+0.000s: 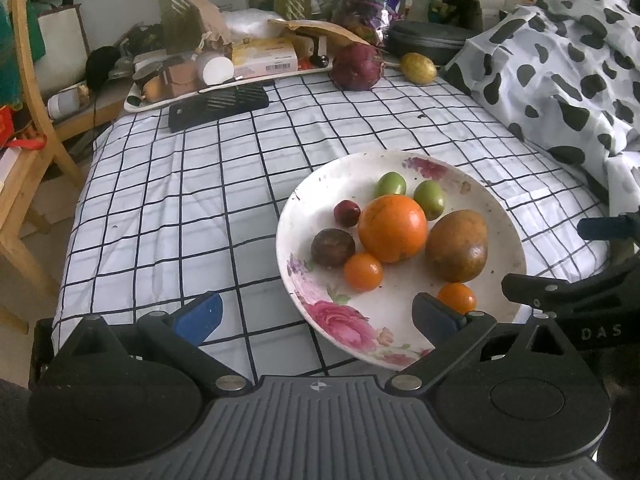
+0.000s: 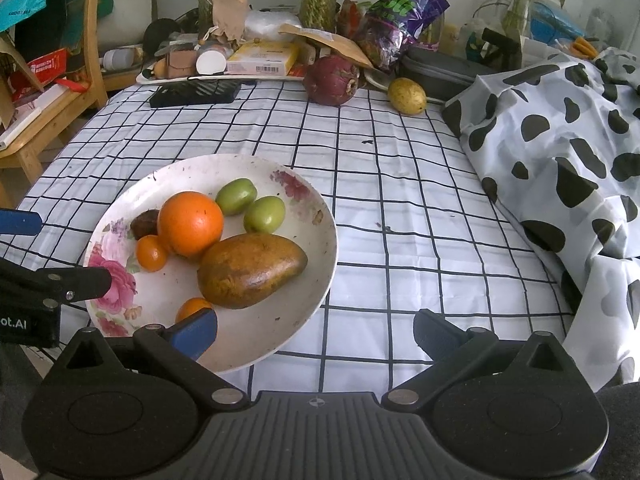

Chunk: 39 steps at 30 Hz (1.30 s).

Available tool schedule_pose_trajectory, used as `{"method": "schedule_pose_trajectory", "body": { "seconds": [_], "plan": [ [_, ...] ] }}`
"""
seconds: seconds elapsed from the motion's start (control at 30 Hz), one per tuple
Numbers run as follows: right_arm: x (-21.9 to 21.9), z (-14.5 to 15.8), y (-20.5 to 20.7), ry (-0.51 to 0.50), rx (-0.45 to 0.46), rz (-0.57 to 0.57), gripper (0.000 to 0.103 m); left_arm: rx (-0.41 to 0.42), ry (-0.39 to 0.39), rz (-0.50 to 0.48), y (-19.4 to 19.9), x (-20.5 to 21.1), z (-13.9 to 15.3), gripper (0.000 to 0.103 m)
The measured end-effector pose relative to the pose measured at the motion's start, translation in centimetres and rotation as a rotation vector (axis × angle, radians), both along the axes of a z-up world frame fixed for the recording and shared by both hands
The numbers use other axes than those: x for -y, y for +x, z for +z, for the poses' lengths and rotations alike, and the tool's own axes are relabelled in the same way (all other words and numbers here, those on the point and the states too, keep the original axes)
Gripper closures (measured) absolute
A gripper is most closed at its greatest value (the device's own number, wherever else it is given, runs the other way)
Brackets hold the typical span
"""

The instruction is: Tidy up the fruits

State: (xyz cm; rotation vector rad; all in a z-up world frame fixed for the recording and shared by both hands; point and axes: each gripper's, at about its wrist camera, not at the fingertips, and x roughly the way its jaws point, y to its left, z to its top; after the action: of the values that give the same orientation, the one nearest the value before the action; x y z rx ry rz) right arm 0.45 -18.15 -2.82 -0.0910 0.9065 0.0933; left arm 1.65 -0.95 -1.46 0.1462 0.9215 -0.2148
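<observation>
On the checked cloth (image 2: 400,184), a floral plate (image 2: 256,336) of fruit (orange (image 2: 190,224) central); left gripper (image 1: 316,312) and right gripper (image 2: 316,332) spread wide, empty.

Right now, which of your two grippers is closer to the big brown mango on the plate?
Right, narrowly. The right gripper has the mango just ahead, slightly left; the left gripper sits further left of the mango.

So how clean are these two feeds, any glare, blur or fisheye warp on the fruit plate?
Left wrist view: soft daylight, plate and big orange sharp, only a mild sheen on the orange; grid lines of the tablecloth bow toward the edges. Right wrist view: same even light, a small highlight on the brown mango, faint shadows, corners vignetted black, far clutter softer.
</observation>
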Motion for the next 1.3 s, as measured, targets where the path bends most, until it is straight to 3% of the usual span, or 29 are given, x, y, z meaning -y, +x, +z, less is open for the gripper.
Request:
{"method": "schedule_pose_trajectory", "body": {
  "seconds": [0.7, 1.3],
  "plan": [
    [0.7, -0.1, -0.2, 0.007, -0.001, -0.015, 0.000, -0.010, 0.045, -0.012, -0.1, 1.1, -0.4, 0.000],
    [0.7, 0.0, -0.2, 0.007, 0.000, -0.015, 0.000, -0.018, 0.038, -0.007, -0.2, 0.9, -0.4, 0.000]
  ]
}}
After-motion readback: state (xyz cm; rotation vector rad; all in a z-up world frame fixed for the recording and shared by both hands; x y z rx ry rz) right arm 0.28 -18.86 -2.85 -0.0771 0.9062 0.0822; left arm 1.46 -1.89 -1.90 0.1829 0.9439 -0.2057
